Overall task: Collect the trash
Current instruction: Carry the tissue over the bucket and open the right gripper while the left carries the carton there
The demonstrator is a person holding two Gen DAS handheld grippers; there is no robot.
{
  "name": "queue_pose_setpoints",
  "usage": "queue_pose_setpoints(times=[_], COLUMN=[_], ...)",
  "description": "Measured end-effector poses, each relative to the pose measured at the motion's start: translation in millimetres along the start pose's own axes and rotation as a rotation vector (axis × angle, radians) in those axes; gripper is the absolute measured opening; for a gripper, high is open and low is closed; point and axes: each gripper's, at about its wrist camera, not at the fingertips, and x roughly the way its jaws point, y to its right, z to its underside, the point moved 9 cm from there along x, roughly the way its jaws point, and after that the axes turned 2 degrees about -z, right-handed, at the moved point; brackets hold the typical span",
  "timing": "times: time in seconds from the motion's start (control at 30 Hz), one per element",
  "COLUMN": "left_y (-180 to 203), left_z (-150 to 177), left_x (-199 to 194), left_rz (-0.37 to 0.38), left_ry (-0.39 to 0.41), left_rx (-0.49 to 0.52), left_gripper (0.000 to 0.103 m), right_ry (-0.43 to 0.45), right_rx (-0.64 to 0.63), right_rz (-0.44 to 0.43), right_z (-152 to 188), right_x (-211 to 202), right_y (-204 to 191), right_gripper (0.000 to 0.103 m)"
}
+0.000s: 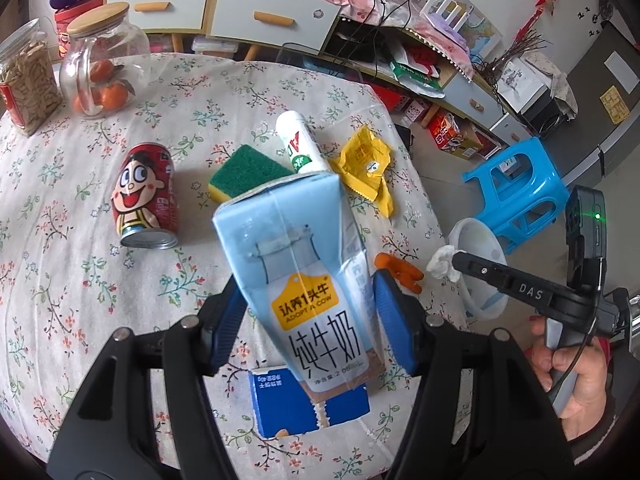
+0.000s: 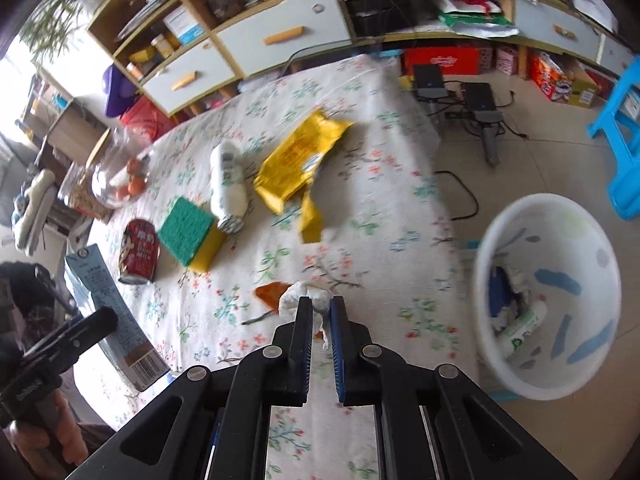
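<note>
white tissue [image 2: 308, 300] is sitting clenched in your right gripper [image 2: 321, 310]; the bin [image 2: 500, 240] is lying to the frame's right, while your left gripper [image 1: 308, 316] is grasping the milk carton [image 1: 304, 264].

This is a lived-in home, likely a living or dining room. A floral cloth covers the tabletop [image 1: 80, 240], which carries a jar of oranges [image 1: 102, 64] and a jar of snacks [image 1: 26, 76]. Behind it runs a low wooden sideboard with pale drawers [image 1: 272, 16], piled with fabrics, papers and cables. A blue plastic stool [image 1: 520, 184] stands on the tiled floor [image 2: 540, 160], with cartons stored under the furniture.
</note>
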Motion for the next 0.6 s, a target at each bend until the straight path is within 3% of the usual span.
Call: queue_pose_setpoints(times=[0.4, 0.6], left_y=[89, 135], left_z=[-2, 2], left_x=[36, 60], left_rz=[0.025, 0.051], left_ry=[-0.036, -0.065], left_rx=[0.148, 0.198], left_gripper=[0.064, 0.064], right_ry=[0.087, 0.097], right_rx=[0.233, 0.298], right_rz=[0.077, 0.116], right_z=[2, 14], right_x=[-59, -70], right_y=[135, 181], right_gripper=[0.01, 0.012])
